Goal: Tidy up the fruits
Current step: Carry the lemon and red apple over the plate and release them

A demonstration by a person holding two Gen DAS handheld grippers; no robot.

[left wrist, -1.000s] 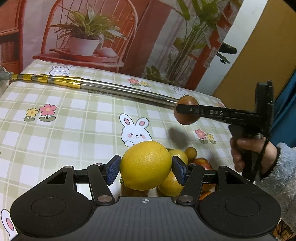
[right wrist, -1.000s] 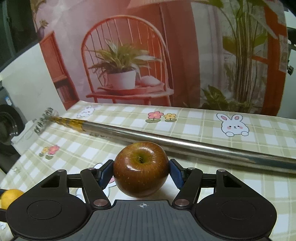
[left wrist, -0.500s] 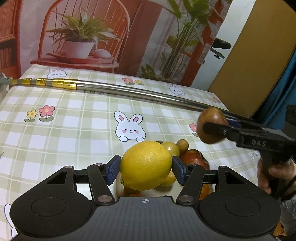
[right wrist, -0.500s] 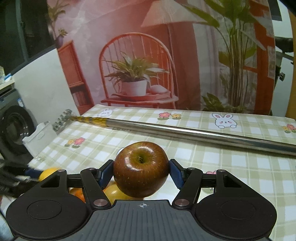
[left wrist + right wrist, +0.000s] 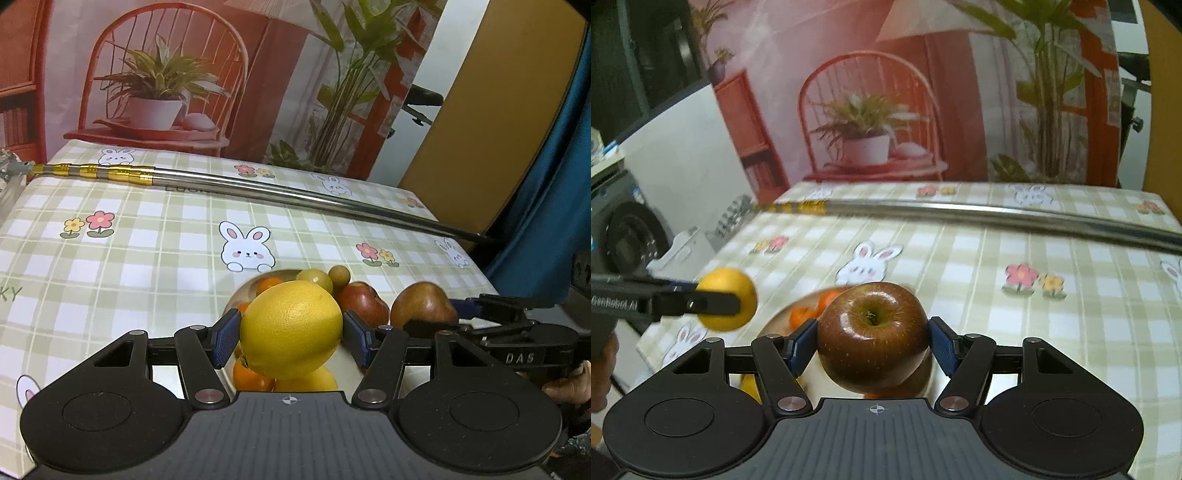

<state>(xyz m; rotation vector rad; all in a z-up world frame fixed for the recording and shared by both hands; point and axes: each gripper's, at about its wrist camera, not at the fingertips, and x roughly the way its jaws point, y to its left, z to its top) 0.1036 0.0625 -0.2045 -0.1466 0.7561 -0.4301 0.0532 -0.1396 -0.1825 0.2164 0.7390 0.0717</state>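
Yellow fruit: a big yellow lemon-like fruit [image 5: 291,328] is up in the air, just above the plate.
Left gripper: the left gripper [image 5: 291,334] pinches the yellow fruit, one blue pad [image 5: 226,338] on each side of it.
Red apple: a dark red apple [image 5: 872,338] is also up in the air over the plate, stem dip facing the camera.
Right gripper: the right gripper [image 5: 873,345] pinches the red apple between its blue pads [image 5: 942,345].
Plate: a pale plate [image 5: 240,295] sits on the worktop, under both held fruits.
Fruit on the plate: small oranges [image 5: 253,376], another red apple [image 5: 364,301], a yellow-green fruit [image 5: 316,278] and a small round brownish one [image 5: 339,275] lie on the plate, close together.
Worktop: the worktop [image 5: 122,266] under the plate has a green checked cloth with bunnies and flowers.
Pole: a long shiny metal pole [image 5: 288,194] with gold bands at one end lies on the worktop, well behind the plate.
Hand: part of a hand [image 5: 570,384] shows at the handle of the right gripper, to the right of the plate.
Backdrop: behind the worktop, far past the plate, hangs a picture backdrop [image 5: 871,110] with a red chair and a potted plant.
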